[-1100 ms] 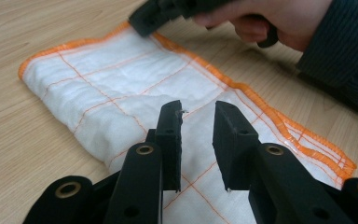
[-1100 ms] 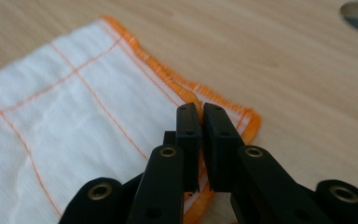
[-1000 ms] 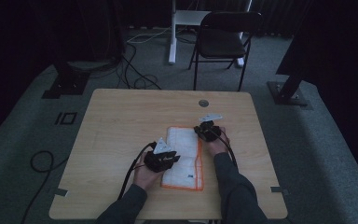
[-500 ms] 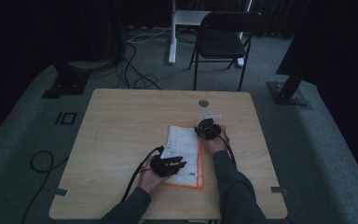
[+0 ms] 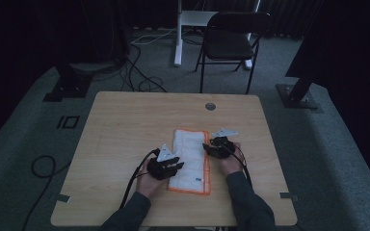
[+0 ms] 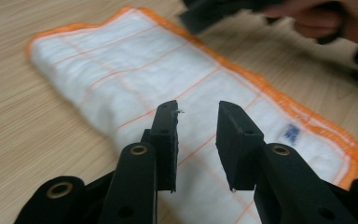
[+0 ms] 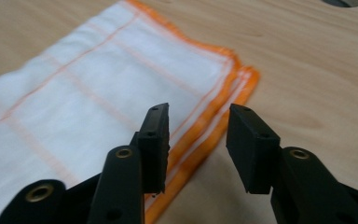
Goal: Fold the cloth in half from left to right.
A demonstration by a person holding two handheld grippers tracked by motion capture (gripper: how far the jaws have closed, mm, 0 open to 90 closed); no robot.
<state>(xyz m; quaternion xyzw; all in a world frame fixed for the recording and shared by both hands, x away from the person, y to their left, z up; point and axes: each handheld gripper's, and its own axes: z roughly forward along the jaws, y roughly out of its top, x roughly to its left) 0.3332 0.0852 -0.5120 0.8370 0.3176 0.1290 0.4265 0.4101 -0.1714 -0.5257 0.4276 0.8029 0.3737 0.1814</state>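
Folded white cloth with orange hem (image 5: 191,161) lies flat, lower centre of the table (image 5: 125,125). Left gripper (image 6: 196,123) and right gripper (image 7: 198,126) have both just been opening, jaws apart, nothing clamped. Risk: a low jaw snags the hem, unfolding the layers.

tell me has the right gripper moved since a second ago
Yes. The right gripper has slid back off the folded cloth, toward the table's right edge, its jaws just opened, empty.
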